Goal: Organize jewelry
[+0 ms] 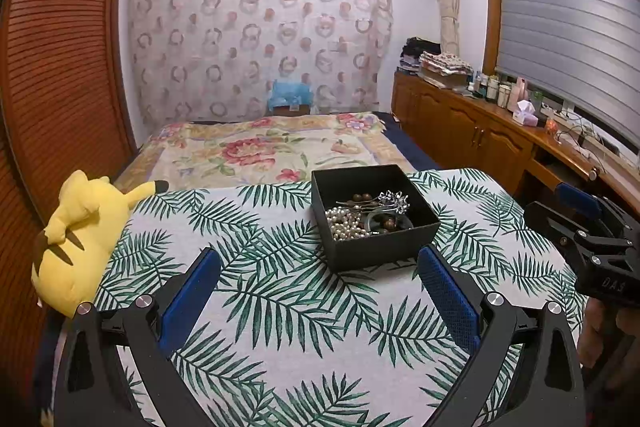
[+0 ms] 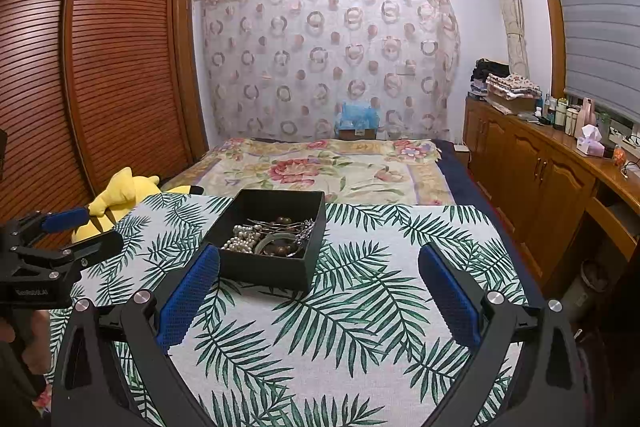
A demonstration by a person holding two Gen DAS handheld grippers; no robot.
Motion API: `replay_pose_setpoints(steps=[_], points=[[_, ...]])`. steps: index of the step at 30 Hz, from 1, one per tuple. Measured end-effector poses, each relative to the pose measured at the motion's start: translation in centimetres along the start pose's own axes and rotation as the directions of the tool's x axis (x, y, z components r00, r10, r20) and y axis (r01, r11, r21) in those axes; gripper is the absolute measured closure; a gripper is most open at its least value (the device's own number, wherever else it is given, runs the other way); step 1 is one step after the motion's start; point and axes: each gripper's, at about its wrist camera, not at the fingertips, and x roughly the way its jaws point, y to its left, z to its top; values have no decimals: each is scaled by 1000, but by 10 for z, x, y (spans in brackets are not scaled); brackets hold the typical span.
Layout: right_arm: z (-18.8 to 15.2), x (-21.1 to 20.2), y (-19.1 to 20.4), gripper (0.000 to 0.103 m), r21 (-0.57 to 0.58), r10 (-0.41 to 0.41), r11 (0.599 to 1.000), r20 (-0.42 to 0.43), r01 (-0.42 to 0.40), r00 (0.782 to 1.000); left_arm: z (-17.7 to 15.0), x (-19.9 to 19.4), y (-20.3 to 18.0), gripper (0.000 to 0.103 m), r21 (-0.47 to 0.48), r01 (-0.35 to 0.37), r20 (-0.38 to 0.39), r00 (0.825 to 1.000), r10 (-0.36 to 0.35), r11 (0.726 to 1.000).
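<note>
both grippers' fingers (image 1: pixel 192 291) spread, level

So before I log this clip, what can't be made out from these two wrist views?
- Jewelry pile in the black box: both views, too small and tangled to count or separate pieces; the near wall hides the box floor.
- Yellow plush toy: right wrist view, lower part hidden behind the left gripper.
- Right gripper: left wrist view, mostly cut off by the frame edge.
- Bottles on the wooden counter: labels too small.
</note>
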Motion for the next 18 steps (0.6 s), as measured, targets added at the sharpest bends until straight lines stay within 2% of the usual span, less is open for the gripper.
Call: replay_pose_setpoints(steps=[18], points=[[0,0,0,3,0,0,1000,0,0,1000,-1,-1,-1,8,-2,1,-2,1000,-1,1000]])
